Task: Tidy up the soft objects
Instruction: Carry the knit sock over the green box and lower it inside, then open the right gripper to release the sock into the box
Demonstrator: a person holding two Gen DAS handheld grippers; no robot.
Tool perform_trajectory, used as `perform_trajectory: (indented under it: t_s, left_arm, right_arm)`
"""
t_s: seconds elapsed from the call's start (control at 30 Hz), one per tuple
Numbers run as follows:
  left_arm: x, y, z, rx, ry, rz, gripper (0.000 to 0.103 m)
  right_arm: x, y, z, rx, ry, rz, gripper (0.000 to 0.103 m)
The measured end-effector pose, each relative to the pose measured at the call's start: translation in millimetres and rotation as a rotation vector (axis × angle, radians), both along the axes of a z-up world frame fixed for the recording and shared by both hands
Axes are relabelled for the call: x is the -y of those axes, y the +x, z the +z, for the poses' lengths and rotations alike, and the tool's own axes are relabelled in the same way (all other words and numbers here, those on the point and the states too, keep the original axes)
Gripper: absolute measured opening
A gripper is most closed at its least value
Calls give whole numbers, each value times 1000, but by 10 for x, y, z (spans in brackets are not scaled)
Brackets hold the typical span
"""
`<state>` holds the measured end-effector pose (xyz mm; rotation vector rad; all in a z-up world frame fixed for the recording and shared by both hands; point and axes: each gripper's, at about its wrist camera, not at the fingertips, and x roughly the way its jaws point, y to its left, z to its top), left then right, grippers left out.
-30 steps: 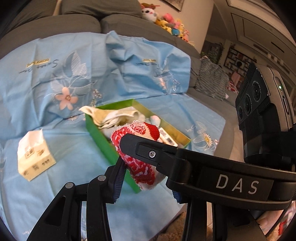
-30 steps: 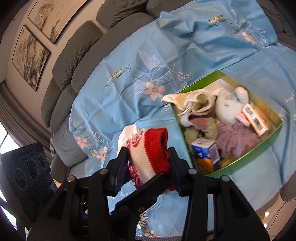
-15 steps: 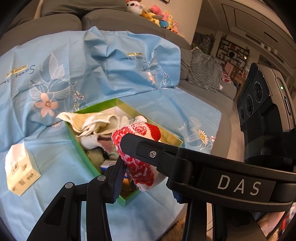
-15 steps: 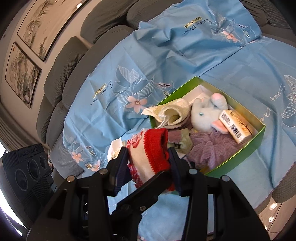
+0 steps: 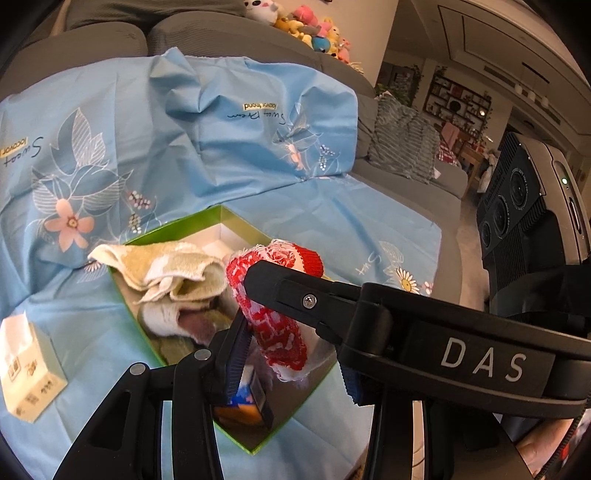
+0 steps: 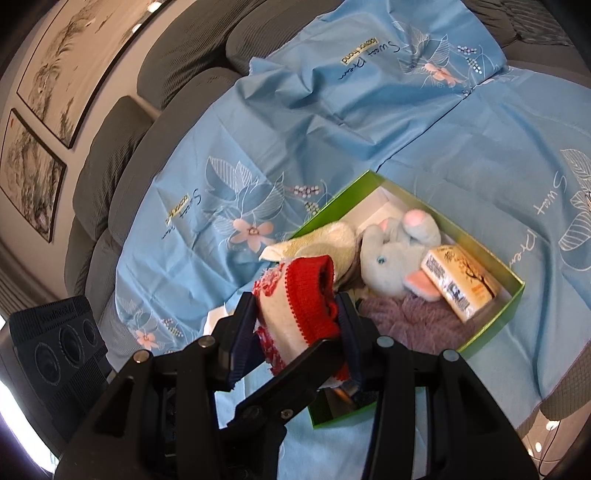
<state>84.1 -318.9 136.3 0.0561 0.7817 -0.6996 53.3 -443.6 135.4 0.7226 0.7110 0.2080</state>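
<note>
Both grippers are shut on one red-and-white knitted sock, also in the right wrist view. My left gripper and right gripper hold it above the near end of a green box, whose rim shows in the right wrist view. The box holds a cream towel, a pale blue plush elephant, a purple knit, a yellow tissue pack and a small blue-orange carton.
A light blue floral cloth covers the grey sofa. A white tissue pack lies on the cloth left of the box. Plush toys sit on the sofa back. A striped cushion lies to the right.
Both grippers have carried the sock forward; it now hangs over the near end of the green box. The box has come closer in both views. The grip is unchanged.
</note>
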Motion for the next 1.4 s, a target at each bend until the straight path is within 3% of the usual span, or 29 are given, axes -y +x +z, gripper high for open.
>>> perform_trajectory:
  t_s: [0.6, 0.97, 1.4]
  left_arm:
    - [141, 395, -411, -109, 26, -27, 44]
    - [191, 514, -667, -209, 58, -23, 44]
    - [122, 575, -788, -283, 47, -11, 44]
  right_arm:
    - [166, 338, -404, -94, 21, -59, 44]
    - [192, 446, -642, -192, -26, -92, 44]
    - [157, 481, -683, -216, -95, -103, 40]
